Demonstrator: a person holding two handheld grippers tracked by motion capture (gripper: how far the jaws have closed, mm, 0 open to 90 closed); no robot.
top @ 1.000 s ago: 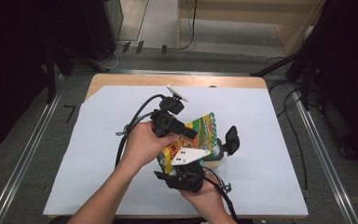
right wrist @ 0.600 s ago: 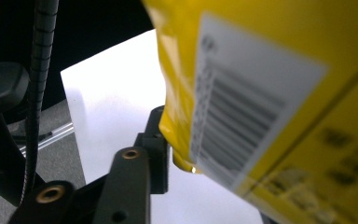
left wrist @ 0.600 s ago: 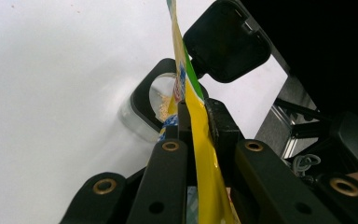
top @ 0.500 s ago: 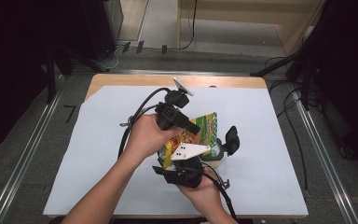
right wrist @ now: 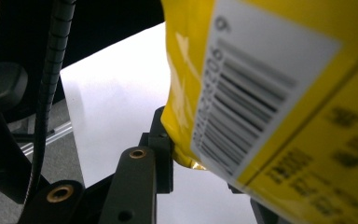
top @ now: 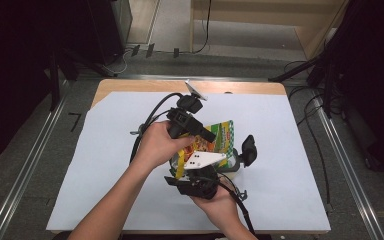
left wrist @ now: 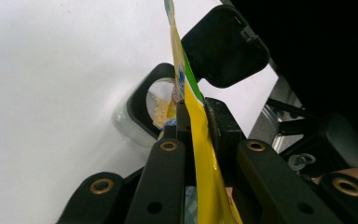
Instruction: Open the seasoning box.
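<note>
Since the earlier pictures the snack bag (top: 214,141) has been carried a little farther up the worktop (top: 290,165), and the left gripper (top: 207,134) has been shifted with it; the right gripper (top: 200,172) has hardly been moved. The bag, yellow with a green edge, is held tilted above the sheet, just over a clear jar (top: 232,162) with a black rim. In the left gripper view the jar's mouth (left wrist: 156,100) is seen below the bag's edge (left wrist: 191,93), with pale crumbs inside it, and its black lid (left wrist: 223,44) is hinged open beside it. The left gripper's jaws are closed nearly flat, with the thin upper edge of the bag pinched between them. In the right gripper view the bag's lower corner (right wrist: 191,135), close to the barcode label (right wrist: 256,93), is set between that gripper's jaws, which are partly closed; one jaw is seen against the foil, the other is hidden behind the bag. A white sheet is spread over the wooden worktop, and the jar stands on it near the middle
</note>
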